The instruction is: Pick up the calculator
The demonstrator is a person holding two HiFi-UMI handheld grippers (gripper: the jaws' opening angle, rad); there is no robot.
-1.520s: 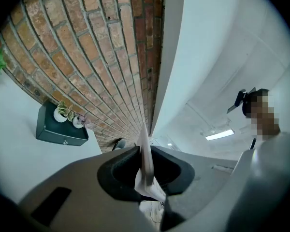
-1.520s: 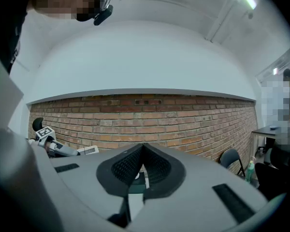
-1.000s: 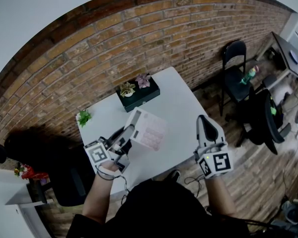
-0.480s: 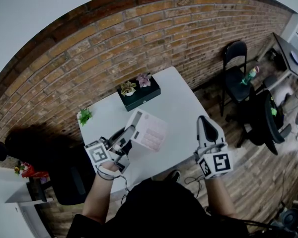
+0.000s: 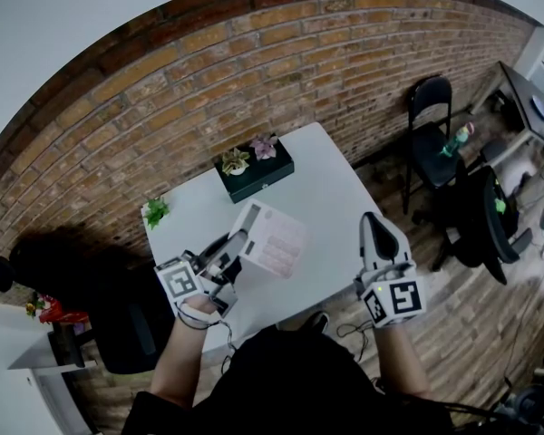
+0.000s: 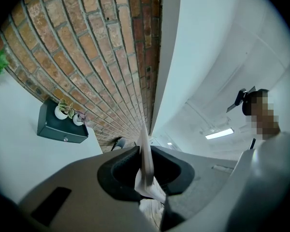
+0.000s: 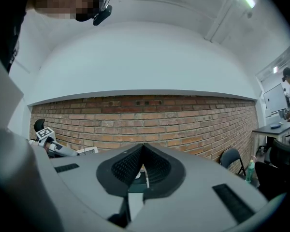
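Note:
The calculator (image 5: 274, 240), a flat white slab with pinkish keys, is held off the white table (image 5: 335, 193) by one edge. My left gripper (image 5: 239, 246) is shut on it. In the left gripper view the calculator (image 6: 145, 161) shows edge-on, pinched between the two jaws of the left gripper (image 6: 146, 178). My right gripper (image 5: 374, 222) hovers at the table's right front edge, shut with nothing in it. In the right gripper view its jaws (image 7: 143, 153) meet, and the calculator (image 7: 87, 151) shows far to the left.
A dark box with two small potted plants (image 5: 251, 172) stands at the table's far edge by the brick wall. A small green plant (image 5: 153, 213) sits at the left corner. A black folding chair (image 5: 429, 125) stands to the right, and a dark chair (image 5: 118, 333) to the left.

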